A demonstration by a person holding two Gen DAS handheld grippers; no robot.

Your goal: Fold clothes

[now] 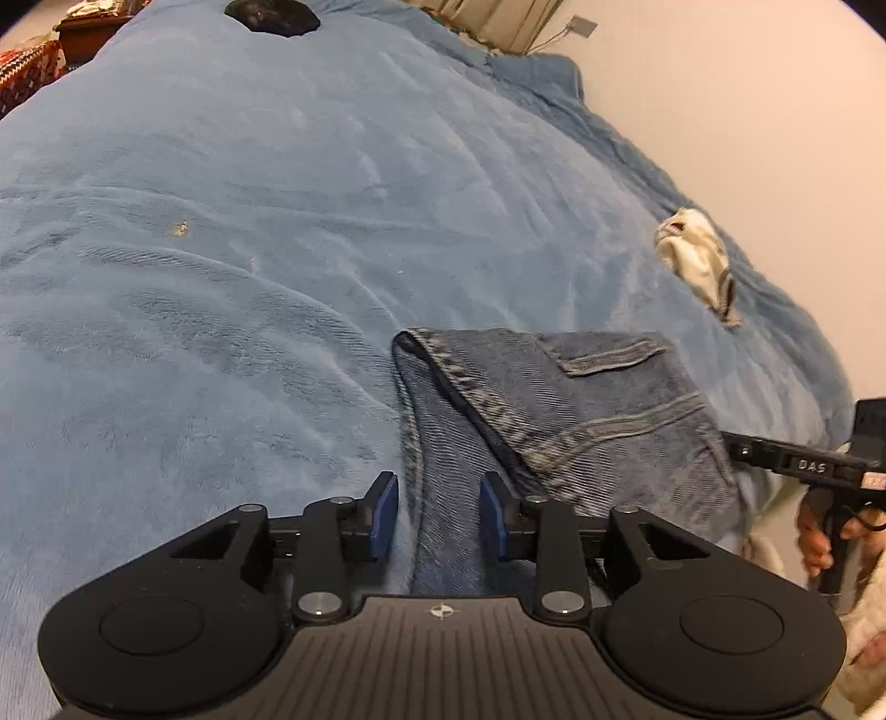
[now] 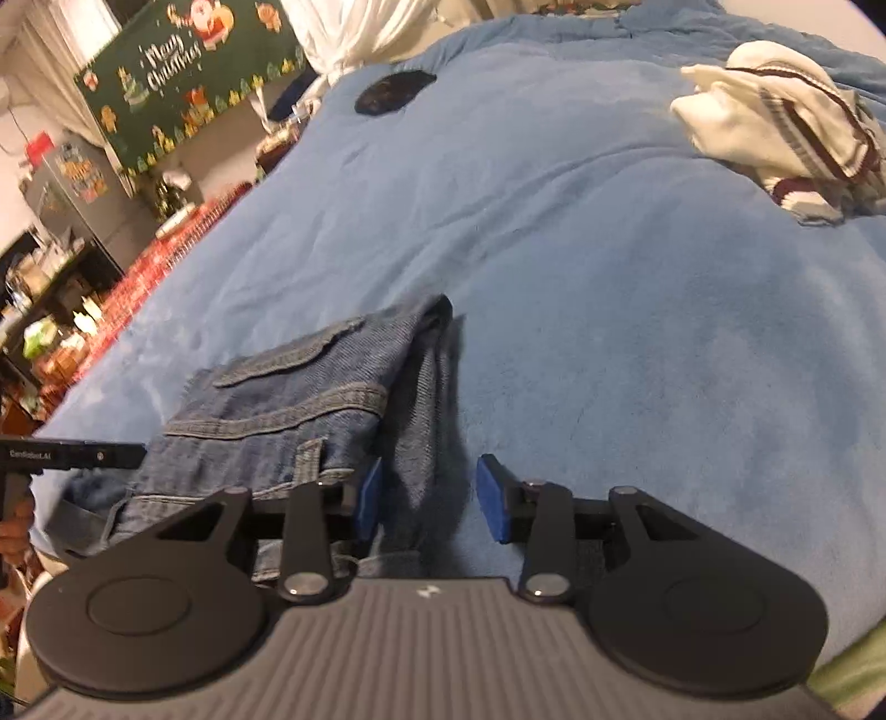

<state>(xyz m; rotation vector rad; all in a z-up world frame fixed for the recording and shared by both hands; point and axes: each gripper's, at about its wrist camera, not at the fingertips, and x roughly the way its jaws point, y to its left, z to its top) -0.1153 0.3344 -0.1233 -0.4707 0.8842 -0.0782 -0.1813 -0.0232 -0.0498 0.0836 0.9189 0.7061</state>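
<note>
A pair of blue denim jeans [image 1: 559,410] lies partly folded on the blue blanket, pocket flap up; it also shows in the right wrist view [image 2: 310,399]. My left gripper [image 1: 438,512] is open, its blue pads either side of the jeans' left edge, just above the cloth. My right gripper [image 2: 429,501] is open over the jeans' right edge, its left pad against the denim. The right gripper shows at the far right of the left wrist view [image 1: 803,462]. The left gripper shows at the left edge of the right wrist view [image 2: 66,451].
The blue blanket [image 1: 277,221] covers the bed. A crumpled white garment with dark red stripes [image 2: 786,133] lies farther back, also in the left wrist view [image 1: 700,260]. A dark object [image 1: 271,16] lies at the far end. Cluttered shelves and a Christmas banner [image 2: 183,72] stand beyond the bed.
</note>
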